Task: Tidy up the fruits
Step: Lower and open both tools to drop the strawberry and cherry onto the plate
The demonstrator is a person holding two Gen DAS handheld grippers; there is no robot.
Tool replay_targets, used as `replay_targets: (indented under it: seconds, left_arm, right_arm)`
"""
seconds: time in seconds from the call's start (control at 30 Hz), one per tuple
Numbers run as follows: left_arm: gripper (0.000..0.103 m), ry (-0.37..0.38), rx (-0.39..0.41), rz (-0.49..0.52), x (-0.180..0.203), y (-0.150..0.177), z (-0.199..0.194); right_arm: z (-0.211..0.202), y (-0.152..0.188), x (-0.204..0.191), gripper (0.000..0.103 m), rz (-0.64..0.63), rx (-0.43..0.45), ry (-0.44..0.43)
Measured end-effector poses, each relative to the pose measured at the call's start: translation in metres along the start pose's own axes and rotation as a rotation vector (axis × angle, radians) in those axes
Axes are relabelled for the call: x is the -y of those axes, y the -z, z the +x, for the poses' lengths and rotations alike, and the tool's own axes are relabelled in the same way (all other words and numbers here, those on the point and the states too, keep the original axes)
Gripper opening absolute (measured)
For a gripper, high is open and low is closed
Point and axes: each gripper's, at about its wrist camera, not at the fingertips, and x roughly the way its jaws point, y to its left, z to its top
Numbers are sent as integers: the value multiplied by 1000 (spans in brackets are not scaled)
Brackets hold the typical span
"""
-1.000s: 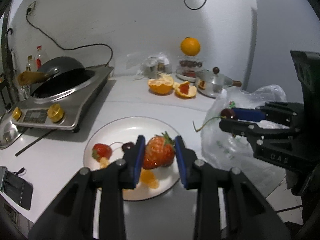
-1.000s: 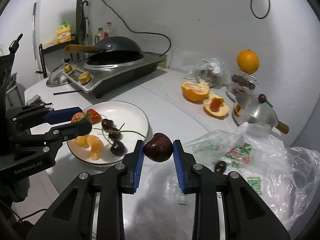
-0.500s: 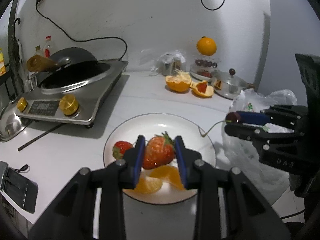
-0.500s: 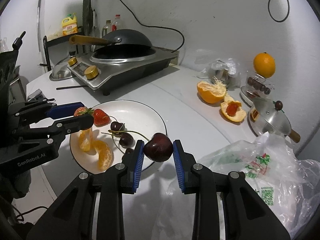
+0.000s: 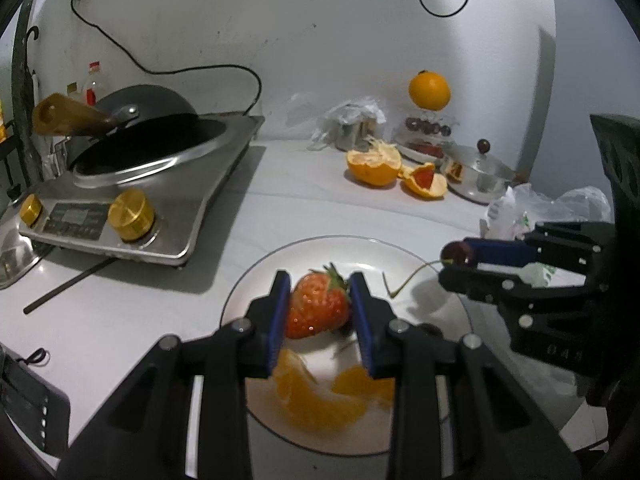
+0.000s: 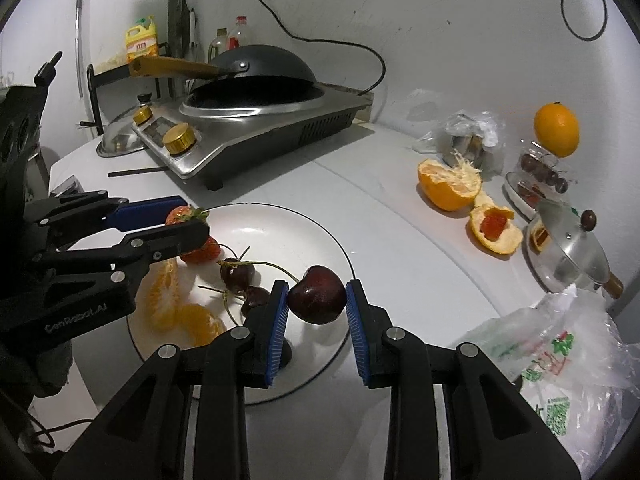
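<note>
A white surface (image 6: 400, 240) runs along a pale wall in a dim kitchen corner. At its back left stands a steel induction cooker (image 6: 248, 128) carrying a dark wok (image 6: 260, 70) with a wooden handle, its black cord looping up the wall. Toward the right lie an opened orange peel (image 6: 448, 184), a smaller peel cup (image 6: 496, 228), a lidded steel pot (image 6: 568, 252), a whole orange (image 6: 556, 130) perched on a glass stand, and a crumpled plastic bag (image 6: 560, 360) at the near right. Near the front edge sits a white plate (image 5: 280, 268) holding orange segments (image 6: 188, 316), two dark cherries (image 6: 240, 280) with long stems and a second strawberry (image 6: 202, 250). The left tool (image 5: 320, 308) is closed onto a red strawberry (image 5: 316, 304), green leaves pointing up, held just above the plate's middle. The right tool (image 6: 316, 308) grips a glossy, dark red cherry (image 6: 318, 300) between its blue pads over the plate's near right rim; its thin stem trails toward the other cherries.
</note>
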Motion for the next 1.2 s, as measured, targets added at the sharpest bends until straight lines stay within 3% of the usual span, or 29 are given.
replay_targets:
  seconds: [0.73, 0.93, 1.2]
  left_arm:
    - [32, -21, -46, -12, -11, -6, 41]
    - [52, -25, -42, -31, -14, -6, 34]
    - [52, -42, -21, -38, -13, -6, 14]
  right_arm:
    - [37, 2, 3, 31, 25, -68, -26]
    - [33, 1, 1, 38, 25, -64, -21]
    - [14, 2, -2, 38, 21, -38, -11]
